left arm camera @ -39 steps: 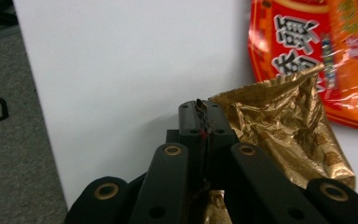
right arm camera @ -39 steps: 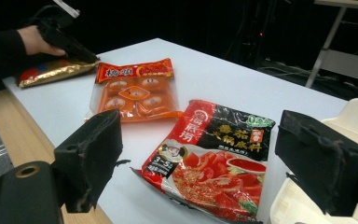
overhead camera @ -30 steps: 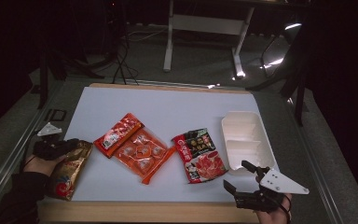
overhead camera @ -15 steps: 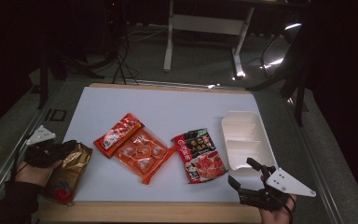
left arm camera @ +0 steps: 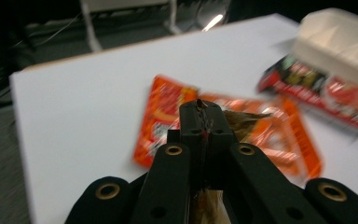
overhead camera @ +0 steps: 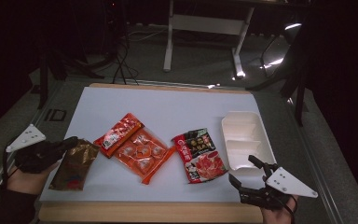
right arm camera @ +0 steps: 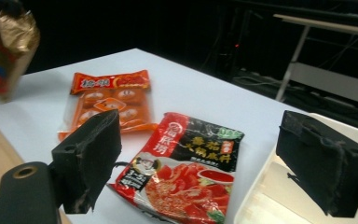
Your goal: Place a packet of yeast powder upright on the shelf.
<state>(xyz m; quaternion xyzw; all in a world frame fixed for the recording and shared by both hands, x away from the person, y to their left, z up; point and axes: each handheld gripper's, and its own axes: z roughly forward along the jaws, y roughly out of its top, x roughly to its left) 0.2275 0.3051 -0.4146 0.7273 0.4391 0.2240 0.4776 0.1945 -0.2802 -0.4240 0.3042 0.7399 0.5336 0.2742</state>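
From above the near edge we look forward and down on the whole white table (overhead camera: 168, 107). The two gripper views sit low and close — the left one faces across the table, the right one faces leftward. All three share the red-black sauce packet (overhead camera: 199, 155) — and the orange packets (right arm camera: 107, 100).

The red-and-black sauce packet (right arm camera: 186, 172) near the white tray carries large yellow Chinese characters across its black band and white ones on a red panel. The orange packet (right arm camera: 109, 83) farther left bears yellow characters, too blurred to read.

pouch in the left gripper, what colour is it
Gold-brown foil pouch with a red and blue patch low on its front; clearest in the right gripper view.
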